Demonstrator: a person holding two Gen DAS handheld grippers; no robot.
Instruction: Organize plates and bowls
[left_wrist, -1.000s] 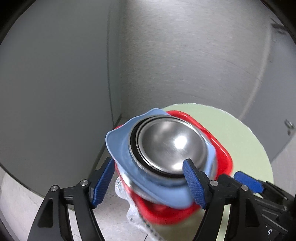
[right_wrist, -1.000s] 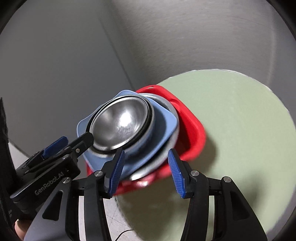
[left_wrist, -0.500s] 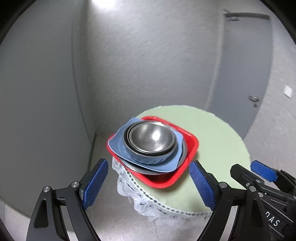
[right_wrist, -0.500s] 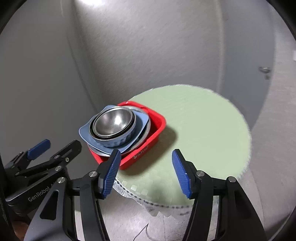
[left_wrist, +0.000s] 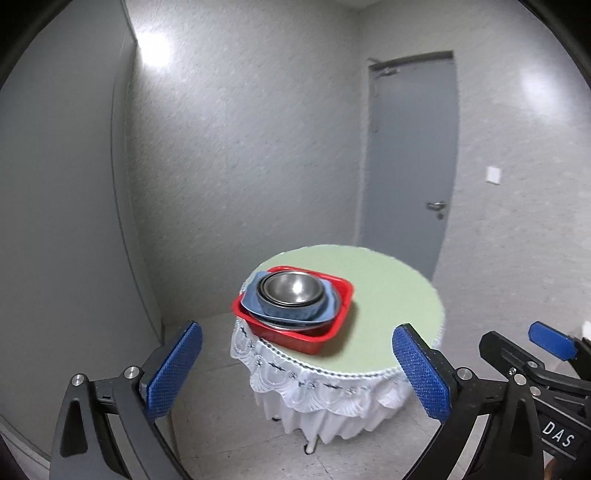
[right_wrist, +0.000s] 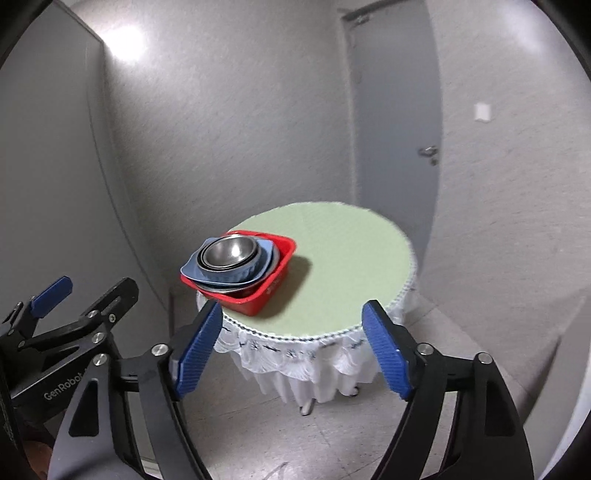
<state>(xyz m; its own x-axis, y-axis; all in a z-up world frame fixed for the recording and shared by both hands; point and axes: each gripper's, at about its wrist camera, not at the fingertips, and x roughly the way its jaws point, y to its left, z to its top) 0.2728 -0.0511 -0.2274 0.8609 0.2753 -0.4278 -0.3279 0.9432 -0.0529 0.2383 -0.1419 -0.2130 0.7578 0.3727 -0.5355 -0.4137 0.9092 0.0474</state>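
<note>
A red tray (left_wrist: 334, 326) (right_wrist: 274, 286) sits at the left edge of a round green table (left_wrist: 391, 295) (right_wrist: 343, 266). In it lies a stack: a steel plate at the bottom, a blue plate (left_wrist: 255, 295) (right_wrist: 192, 267), a blue bowl (left_wrist: 291, 310) (right_wrist: 236, 273) and steel bowls (left_wrist: 291, 288) (right_wrist: 229, 253) nested on top. My left gripper (left_wrist: 295, 373) is open and empty, well back from the table. My right gripper (right_wrist: 293, 347) is open and empty, also well back; it shows in the left wrist view (left_wrist: 517, 365).
The table has a white lace skirt (left_wrist: 332, 391) and stands in a corner of grey walls. A grey door (left_wrist: 406, 166) (right_wrist: 395, 110) with a handle is behind it. The floor (right_wrist: 332, 435) is pale tile.
Both grippers have pulled far back and up from the stack. The jaws have opened wider. The stack stays in the red tray on the table.
</note>
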